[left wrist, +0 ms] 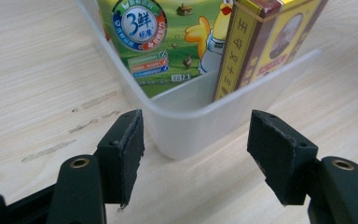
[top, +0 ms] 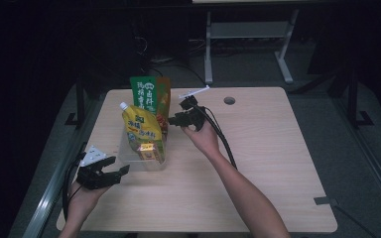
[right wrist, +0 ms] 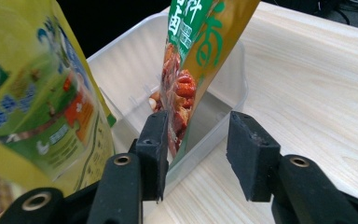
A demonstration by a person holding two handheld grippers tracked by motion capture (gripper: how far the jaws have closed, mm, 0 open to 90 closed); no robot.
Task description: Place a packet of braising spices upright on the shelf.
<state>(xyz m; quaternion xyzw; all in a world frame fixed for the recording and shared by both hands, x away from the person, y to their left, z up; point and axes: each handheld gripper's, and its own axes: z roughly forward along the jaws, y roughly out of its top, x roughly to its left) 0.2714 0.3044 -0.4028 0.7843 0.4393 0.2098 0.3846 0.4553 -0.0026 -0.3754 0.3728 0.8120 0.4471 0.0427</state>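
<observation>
The right gripper [top: 171,120], black and two-jawed, sits level beside the far end of the clear plastic rectangular bin [top: 129,161] on the pale wooden table [top: 258,148]. Its jaws stand partly apart: in the right gripper view the tall green-and-orange snack bag [right wrist: 191,60], with red pieces showing through its clear lower part, lies between them, close against one pad, while the other pad stands clear of it, so nothing is pinched. The bag stands upright in the bin's far end, its top leaning a little away from the gripper.

The yellow spouted pouch with green print [top: 141,131] stands upright in the bin nearer the person, just in front of the snack bag. A small yellow-and-brown carton [left wrist: 261,42] stands beside the pouch at the near end.

The left gripper [top: 121,173], also black, carries a grey three-cornered plate and rests low at the table's near left. Its jaws are spread fairly wide and bare, aimed at the bin's near corner [left wrist: 186,130] without touching it.
</observation>
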